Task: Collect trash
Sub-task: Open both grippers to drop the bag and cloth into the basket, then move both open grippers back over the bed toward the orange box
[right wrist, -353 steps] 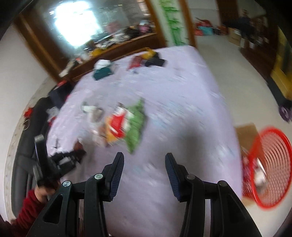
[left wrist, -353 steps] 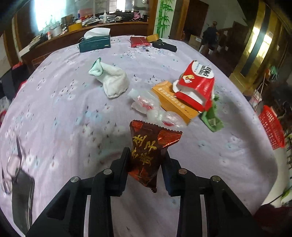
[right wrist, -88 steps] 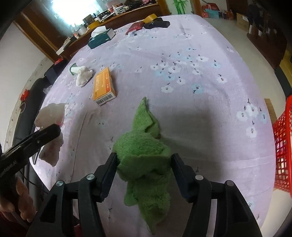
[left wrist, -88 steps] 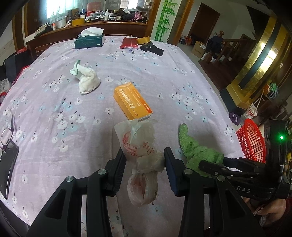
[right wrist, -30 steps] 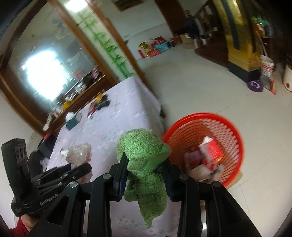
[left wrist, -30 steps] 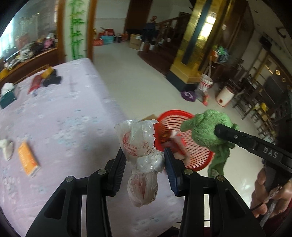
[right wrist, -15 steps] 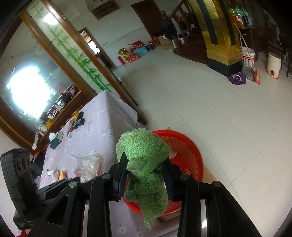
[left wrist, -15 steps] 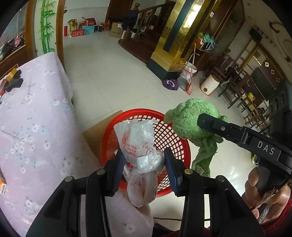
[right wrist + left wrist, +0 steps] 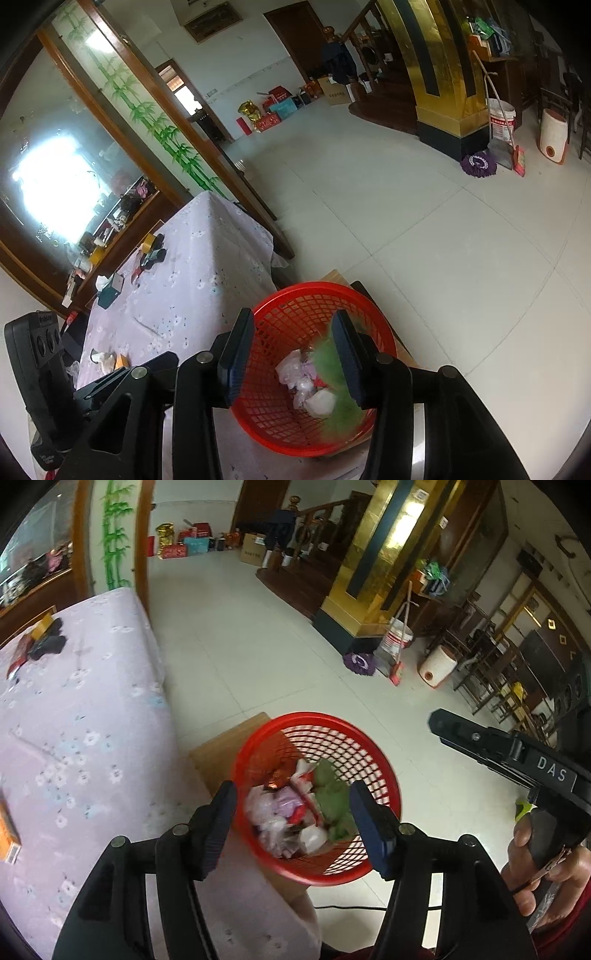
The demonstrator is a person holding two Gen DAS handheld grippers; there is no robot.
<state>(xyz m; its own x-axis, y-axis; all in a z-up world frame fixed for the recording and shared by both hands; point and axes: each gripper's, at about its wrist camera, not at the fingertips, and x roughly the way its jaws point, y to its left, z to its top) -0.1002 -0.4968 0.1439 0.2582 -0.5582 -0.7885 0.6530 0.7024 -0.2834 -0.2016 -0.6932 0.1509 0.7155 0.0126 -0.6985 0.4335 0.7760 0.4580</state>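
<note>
Left tongs (image 9: pixel 291 812): wide, bag dropped into basket (image 9: pixel 384 775).
Right tongs (image 9: pixel 291 354): wide, green cloth (image 9: pixel 340 406) just released.
Left over: orange box (image 9: pixel 7 834) on table (image 9: pixel 92 709).

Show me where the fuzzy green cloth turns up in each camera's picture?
Left wrist: fuzzy green cloth lies inside the red mesh plastic basket, right half.
Right wrist: blurred in the basket, beside the right finger.
Shared landmark: purple mop head on the floor.
</note>
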